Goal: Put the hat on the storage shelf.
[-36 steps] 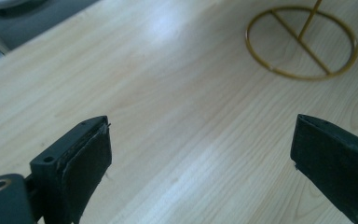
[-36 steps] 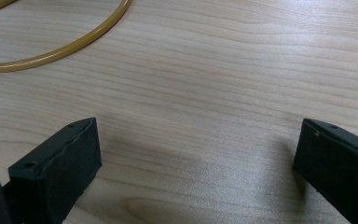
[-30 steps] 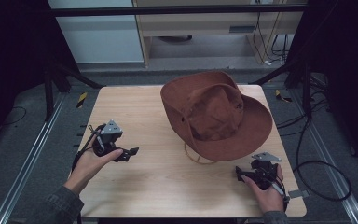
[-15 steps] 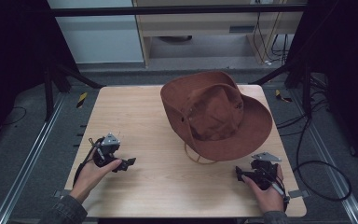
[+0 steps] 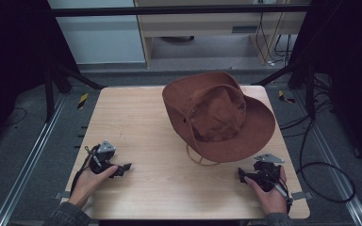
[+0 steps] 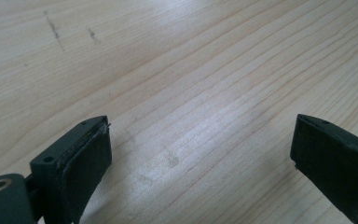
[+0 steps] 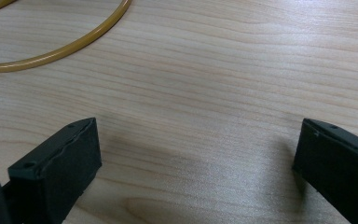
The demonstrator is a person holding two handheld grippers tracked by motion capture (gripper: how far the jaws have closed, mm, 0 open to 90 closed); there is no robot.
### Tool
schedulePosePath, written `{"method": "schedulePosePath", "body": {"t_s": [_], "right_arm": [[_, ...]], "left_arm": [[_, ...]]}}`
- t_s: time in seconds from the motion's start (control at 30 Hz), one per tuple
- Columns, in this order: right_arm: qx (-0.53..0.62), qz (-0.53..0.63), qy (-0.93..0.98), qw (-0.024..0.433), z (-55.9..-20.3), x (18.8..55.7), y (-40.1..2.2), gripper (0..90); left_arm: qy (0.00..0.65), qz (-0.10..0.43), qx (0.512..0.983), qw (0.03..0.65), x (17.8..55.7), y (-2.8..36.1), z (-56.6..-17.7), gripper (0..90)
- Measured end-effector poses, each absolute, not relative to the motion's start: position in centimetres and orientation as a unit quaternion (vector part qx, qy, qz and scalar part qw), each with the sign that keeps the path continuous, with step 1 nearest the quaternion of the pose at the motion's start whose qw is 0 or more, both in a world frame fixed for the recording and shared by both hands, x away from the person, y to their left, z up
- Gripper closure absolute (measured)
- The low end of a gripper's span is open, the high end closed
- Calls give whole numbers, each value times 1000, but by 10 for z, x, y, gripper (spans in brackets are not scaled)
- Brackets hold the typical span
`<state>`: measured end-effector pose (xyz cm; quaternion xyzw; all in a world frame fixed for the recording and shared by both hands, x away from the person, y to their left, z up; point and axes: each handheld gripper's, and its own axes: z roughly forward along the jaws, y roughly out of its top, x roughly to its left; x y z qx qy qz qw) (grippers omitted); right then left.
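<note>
Hat (image 5: 217, 115), brown, wide-brimmed, crown up: lies on the table (image 5: 136, 122) ahead of the right gripper (image 5: 246, 176) and well off to the far right of the left gripper (image 5: 122, 168). Near brim edge sits just beyond the right gripper; neither tool touches it.

Table: pale wood, bare between the two grippers.

Left gripper: low over the near-left part of the table, jaws spread wide, nothing between them; left gripper view has bare wood grain ahead of its pads (image 6: 91, 158).

Right gripper: near the table's near-right corner, jaws likewise wide and empty; right gripper view shows wood between its pads (image 7: 74, 149).

Chin cord (image 5: 200, 157): thin tan loop trailing out from under the near brim, between hat and grippers; in the right gripper view it curves ahead and to the left (image 7: 74, 44).

Risks, judged:
- Brim is soft and floppy; a one-sided pinch would likely fold it and let the hat sag or slip.
- Cord lies in the right gripper's approach path; a jaw could snag it and drag the hat.
- Hat overhangs toward the far-right table edge; a push rather than a lift could send it off.

Obstructions: nothing else on the table. Black cables (image 5: 311, 165) lie on the floor, right of the right gripper.
</note>
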<state>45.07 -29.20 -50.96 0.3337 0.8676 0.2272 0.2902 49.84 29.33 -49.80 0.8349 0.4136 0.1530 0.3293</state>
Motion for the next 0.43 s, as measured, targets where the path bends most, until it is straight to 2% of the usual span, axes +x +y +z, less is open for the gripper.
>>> {"method": "schedulePosePath", "body": {"t_s": [0.27, 0.43], "right_arm": [[334, 227, 868, 290, -510, 451, -292, 7], [334, 227, 868, 290, -510, 451, -292, 7]], "left_arm": [[416, 170, 826, 340, 500, 296, -505, 34], [393, 174, 834, 346, 498, 300, -508, 15]]}}
